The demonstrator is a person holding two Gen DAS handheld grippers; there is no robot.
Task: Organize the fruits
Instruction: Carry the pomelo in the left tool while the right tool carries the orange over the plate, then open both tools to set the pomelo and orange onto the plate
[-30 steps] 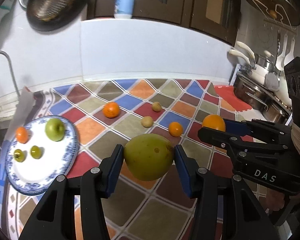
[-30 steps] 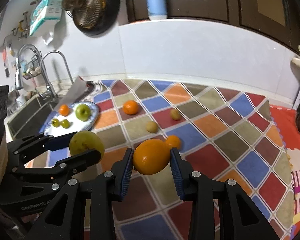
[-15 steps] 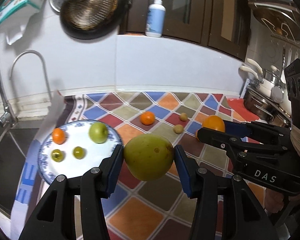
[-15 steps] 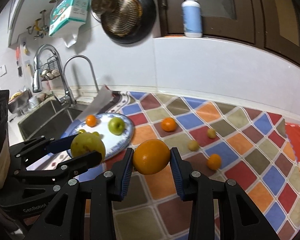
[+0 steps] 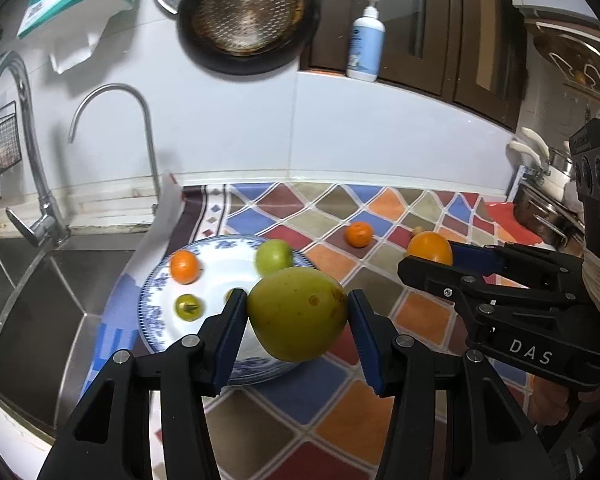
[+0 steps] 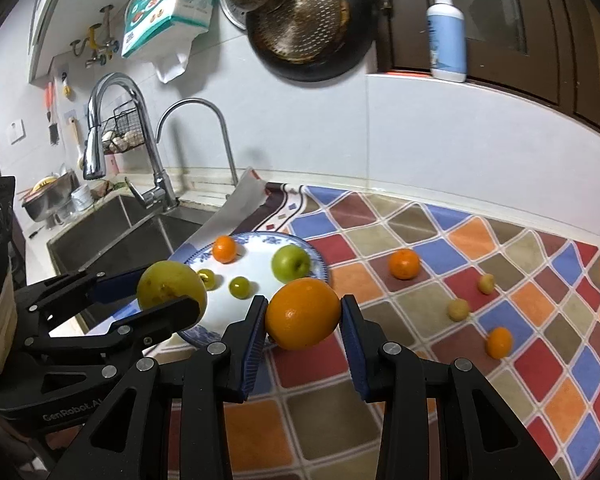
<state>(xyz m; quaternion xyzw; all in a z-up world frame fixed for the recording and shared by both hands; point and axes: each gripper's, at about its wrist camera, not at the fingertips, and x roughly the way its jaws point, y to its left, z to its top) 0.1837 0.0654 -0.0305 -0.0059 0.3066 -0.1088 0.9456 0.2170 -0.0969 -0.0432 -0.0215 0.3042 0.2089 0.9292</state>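
My left gripper (image 5: 298,314) is shut on a large yellow-green pear (image 5: 298,314) and holds it above the near edge of the blue-rimmed white plate (image 5: 156,300). My right gripper (image 6: 303,314) is shut on an orange (image 6: 303,314), held above the plate's right rim (image 6: 320,258). The plate holds a green apple (image 6: 291,263), a small tangerine (image 6: 224,249) and two small green fruits (image 6: 240,287). On the checkered cloth lie a tangerine (image 6: 404,264), two small yellow fruits (image 6: 459,309) and a small orange fruit (image 6: 499,343).
A steel sink (image 5: 28,300) with two faucets (image 5: 112,92) lies left of the plate. A white tiled wall stands behind the counter. A pan (image 6: 308,20) hangs above, and a lotion bottle (image 6: 446,36) stands on a ledge. Pots (image 5: 548,208) are at the far right.
Both grippers have moved left with their fruit, from over the middle of the cloth to over the plate's edge. The sink has come into view.
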